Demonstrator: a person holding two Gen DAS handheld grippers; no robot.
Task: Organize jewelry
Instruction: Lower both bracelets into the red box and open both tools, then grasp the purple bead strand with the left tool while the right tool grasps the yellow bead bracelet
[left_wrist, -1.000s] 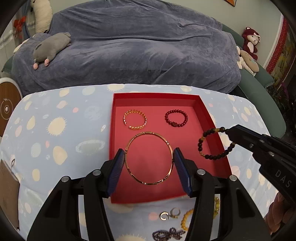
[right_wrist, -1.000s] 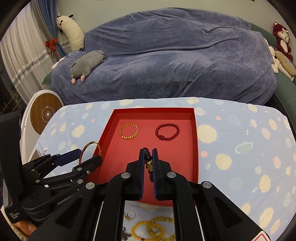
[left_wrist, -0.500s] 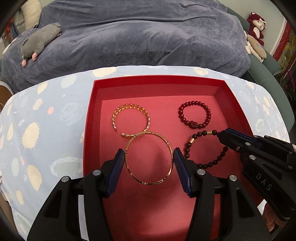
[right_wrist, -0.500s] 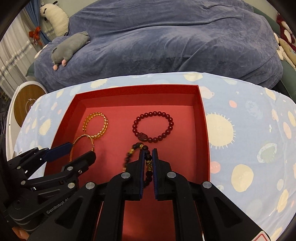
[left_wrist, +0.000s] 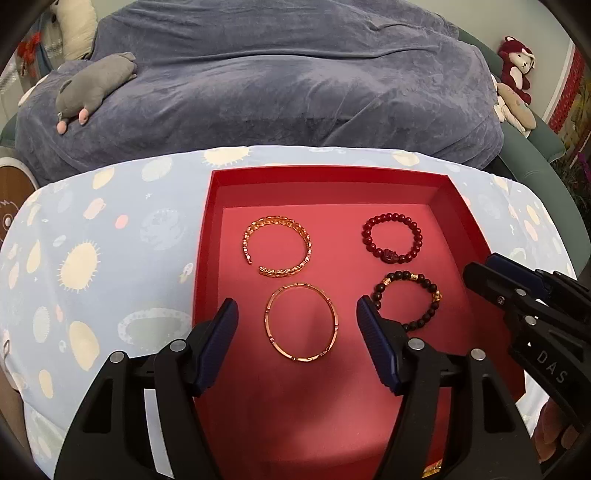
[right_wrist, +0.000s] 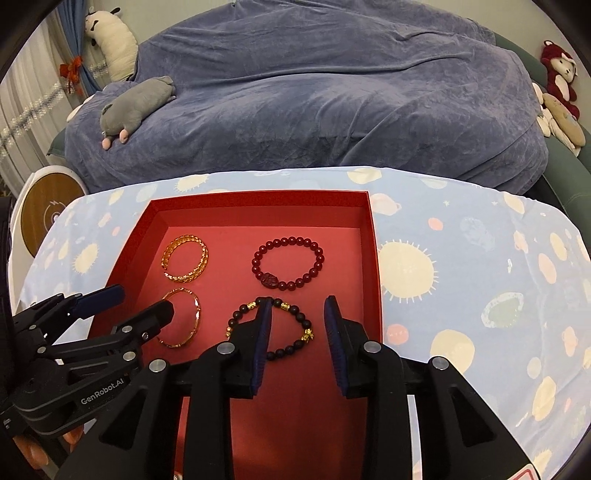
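— Where is the jewelry found?

— Four pieces are laid flat in the red tray (left_wrist: 207, 236). The gold bangle (left_wrist: 301, 322) is seen near the front left, its oval stretched front to back. The open gold cuff (left_wrist: 277, 245) lies behind it, its gap turned toward the front left. The black bead bracelet (left_wrist: 406, 301) is placed front right, the dark red bead bracelet (left_wrist: 392, 240) behind it with its carved charm at the near side.

— And the grippers?

— The left gripper (left_wrist: 297, 334) is held with fingers spread wide, the bangle lying free between them. The right gripper (right_wrist: 297, 332) is likewise parted above the black bracelet; contact with the left finger cannot be ruled out from this angle.

— What has changed?

— Half a second ago both pieces were clamped; now they have been released onto the tray floor, and the bangle no longer touches the cuff.
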